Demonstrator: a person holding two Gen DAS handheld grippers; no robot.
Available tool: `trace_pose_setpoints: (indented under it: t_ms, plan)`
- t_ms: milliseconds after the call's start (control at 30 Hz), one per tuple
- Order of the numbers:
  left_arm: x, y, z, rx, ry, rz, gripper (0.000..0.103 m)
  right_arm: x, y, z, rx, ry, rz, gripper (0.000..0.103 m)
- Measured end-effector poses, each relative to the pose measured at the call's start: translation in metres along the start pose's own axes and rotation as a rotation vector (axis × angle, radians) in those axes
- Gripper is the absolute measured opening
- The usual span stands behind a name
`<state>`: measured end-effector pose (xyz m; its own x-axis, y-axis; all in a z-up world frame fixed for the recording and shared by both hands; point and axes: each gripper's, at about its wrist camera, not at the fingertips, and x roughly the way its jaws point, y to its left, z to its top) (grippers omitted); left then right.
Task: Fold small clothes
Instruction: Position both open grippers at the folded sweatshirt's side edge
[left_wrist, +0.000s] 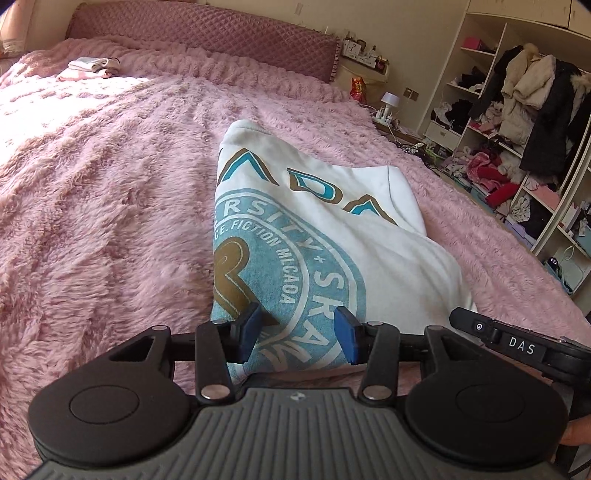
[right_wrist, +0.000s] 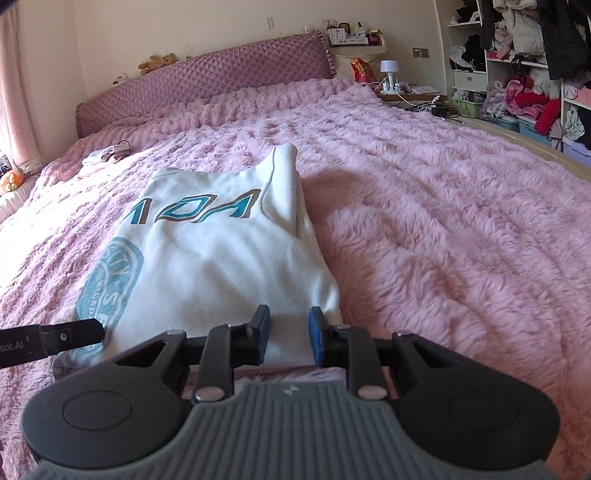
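Between the parted fingers of the left gripper (left_wrist: 298, 334) and the right gripper (right_wrist: 290, 338), both empty, lies the near hem of a white printed shirt (left_wrist: 332, 236) on the pink blanket (left_wrist: 110, 184). Soft, light, floppy; likely best pinched at hem corners.

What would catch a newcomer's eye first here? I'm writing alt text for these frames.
A white sweatshirt with a teal and gold print lies partly folded mid-bed on the fluffy pink blanket. The open left gripper and right gripper sit at its near edge.
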<state>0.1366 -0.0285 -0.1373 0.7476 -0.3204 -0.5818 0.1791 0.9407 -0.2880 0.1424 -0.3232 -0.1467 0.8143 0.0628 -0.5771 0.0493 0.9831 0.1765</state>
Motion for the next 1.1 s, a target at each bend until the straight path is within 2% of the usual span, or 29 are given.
trace_pose_setpoints:
  t_ms: [67,100,200,300,400,500,600,667,700,767,867,900,933,1033,1100]
  plan:
    - [-0.006,-0.004,0.002,0.010,-0.019,-0.001,0.054,-0.003,0.000,0.005,-0.006,-0.003,0.010,0.016]
    - [-0.009,-0.004,0.003,0.007,-0.031,-0.009,0.055,-0.008,-0.001,0.010,0.008,-0.034,0.033,0.019]
    - [-0.014,-0.006,0.010,-0.008,-0.074,-0.048,0.059,-0.009,-0.006,0.040,0.003,-0.160,0.088,0.037]
    - [-0.008,-0.008,0.013,-0.022,-0.080,-0.064,0.062,0.021,-0.011,0.080,-0.041,-0.228,0.117,0.038]
    - [0.004,-0.006,0.009,-0.052,-0.048,-0.062,0.063,0.071,-0.018,0.115,-0.034,-0.201,0.150,0.038]
    - [0.008,-0.004,0.003,-0.061,-0.050,-0.063,0.064,0.117,-0.019,0.136,-0.033,-0.099,0.153,0.038]
    - [0.010,-0.005,-0.001,-0.045,-0.055,-0.076,0.076,0.142,-0.015,0.143,-0.027,-0.062,0.145,0.038]
    - [0.011,-0.006,-0.003,-0.039,-0.059,-0.087,0.084,0.156,-0.009,0.145,-0.039,-0.024,0.145,0.032]
    - [0.011,-0.008,-0.005,-0.039,-0.064,-0.092,0.086,0.162,-0.006,0.142,-0.053,-0.003,0.134,0.018]
    - [0.012,-0.009,-0.006,-0.041,-0.074,-0.092,0.089,0.161,-0.003,0.141,-0.081,-0.025,0.137,0.009]
    - [0.012,-0.010,-0.008,-0.049,-0.084,-0.092,0.089,0.152,0.002,0.146,-0.121,-0.089,0.133,0.005]
    - [0.012,-0.010,-0.009,-0.053,-0.086,-0.091,0.089,0.149,0.003,0.149,-0.135,-0.116,0.122,0.000]
    - [0.012,-0.010,-0.009,-0.054,-0.086,-0.094,0.089,0.150,0.003,0.153,-0.146,-0.129,0.096,0.000]
    - [0.013,-0.013,-0.011,-0.040,-0.091,-0.084,0.089,0.175,-0.004,0.153,-0.122,-0.034,0.087,0.000]
    - [0.015,-0.016,-0.011,-0.026,-0.086,-0.076,0.091,0.187,-0.004,0.143,-0.184,-0.013,0.058,0.000]
